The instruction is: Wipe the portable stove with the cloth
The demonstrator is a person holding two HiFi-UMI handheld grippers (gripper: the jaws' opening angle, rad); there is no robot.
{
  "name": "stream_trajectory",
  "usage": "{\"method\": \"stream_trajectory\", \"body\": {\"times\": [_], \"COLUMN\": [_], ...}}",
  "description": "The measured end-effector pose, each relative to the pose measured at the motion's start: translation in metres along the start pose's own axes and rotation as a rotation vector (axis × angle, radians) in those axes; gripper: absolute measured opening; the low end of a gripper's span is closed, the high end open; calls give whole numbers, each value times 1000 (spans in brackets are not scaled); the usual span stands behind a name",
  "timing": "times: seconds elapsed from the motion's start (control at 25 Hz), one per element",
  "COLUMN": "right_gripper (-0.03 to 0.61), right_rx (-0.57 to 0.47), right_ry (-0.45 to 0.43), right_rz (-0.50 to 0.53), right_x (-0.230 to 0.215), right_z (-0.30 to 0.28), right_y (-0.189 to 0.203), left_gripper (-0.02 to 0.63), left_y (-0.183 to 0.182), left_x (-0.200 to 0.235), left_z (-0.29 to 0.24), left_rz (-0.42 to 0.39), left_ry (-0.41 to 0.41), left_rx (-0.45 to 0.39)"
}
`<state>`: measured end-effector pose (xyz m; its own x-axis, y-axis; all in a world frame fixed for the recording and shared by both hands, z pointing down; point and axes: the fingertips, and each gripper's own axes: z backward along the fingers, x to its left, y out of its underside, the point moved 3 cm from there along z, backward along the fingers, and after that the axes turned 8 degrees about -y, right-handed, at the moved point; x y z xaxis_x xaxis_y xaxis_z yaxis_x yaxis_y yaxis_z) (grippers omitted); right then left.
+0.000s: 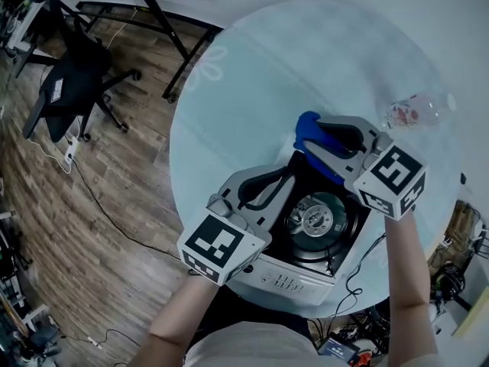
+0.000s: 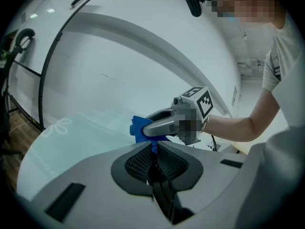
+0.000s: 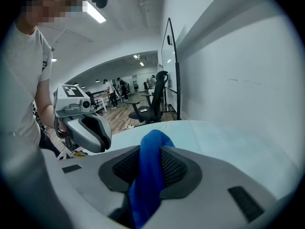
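The portable stove point(image 1: 294, 277) sits at the near edge of the round glass table point(image 1: 252, 75); it has a white front panel, a black top and a round burner point(image 1: 317, 219). My right gripper point(image 1: 308, 141) hangs over the stove's far edge, shut on a bunched blue cloth point(image 1: 307, 127). In the right gripper view the cloth point(image 3: 147, 175) fills the gap between the pads of that gripper point(image 3: 150, 149). My left gripper point(image 1: 290, 178) hovers over the stove's left side, shut, with nothing visibly held point(image 2: 153, 151). The left gripper view also shows the cloth point(image 2: 138, 127) and the right gripper point(image 2: 164, 125).
A clear plastic bottle with red print point(image 1: 412, 112) lies at the table's far right. A cord point(image 1: 367, 254) runs off the stove's right side. On the wooden floor at the left are a black office chair point(image 1: 72, 82) and a frame's black legs point(image 1: 164, 21).
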<state>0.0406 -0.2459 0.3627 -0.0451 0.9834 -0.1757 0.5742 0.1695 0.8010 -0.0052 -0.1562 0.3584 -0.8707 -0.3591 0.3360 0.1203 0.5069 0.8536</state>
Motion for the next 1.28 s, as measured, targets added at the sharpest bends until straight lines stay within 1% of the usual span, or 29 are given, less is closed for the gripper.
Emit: {"method": "stream_trajectory", "body": {"times": [0.24, 0.36, 0.56, 0.76, 1.04, 1.28], "right_gripper": [124, 124, 123, 123, 123, 123], "right_rx": [82, 84, 58, 72, 120, 129], "right_ry": [-4, -13, -27, -20, -38, -32], "right_rz": [51, 63, 8, 32, 60, 51], "right_x": [1, 1, -2, 1, 2, 3], "right_z": [-12, -14, -12, -8, -2, 12], "right_y": [13, 18, 19, 25, 31, 42], "left_gripper": [48, 48, 48, 48, 48, 48], "left_y": [5, 6, 12, 17, 17, 12], "left_x": [1, 0, -3, -9, -13, -12], "left_z": [-3, -4, -5, -5, -9, -8], "left_rz": [3, -1, -8, -27, -44, -53], "left_ry": [8, 9, 39, 60, 76, 43], "left_rx": [17, 25, 70, 102, 115, 81]}}
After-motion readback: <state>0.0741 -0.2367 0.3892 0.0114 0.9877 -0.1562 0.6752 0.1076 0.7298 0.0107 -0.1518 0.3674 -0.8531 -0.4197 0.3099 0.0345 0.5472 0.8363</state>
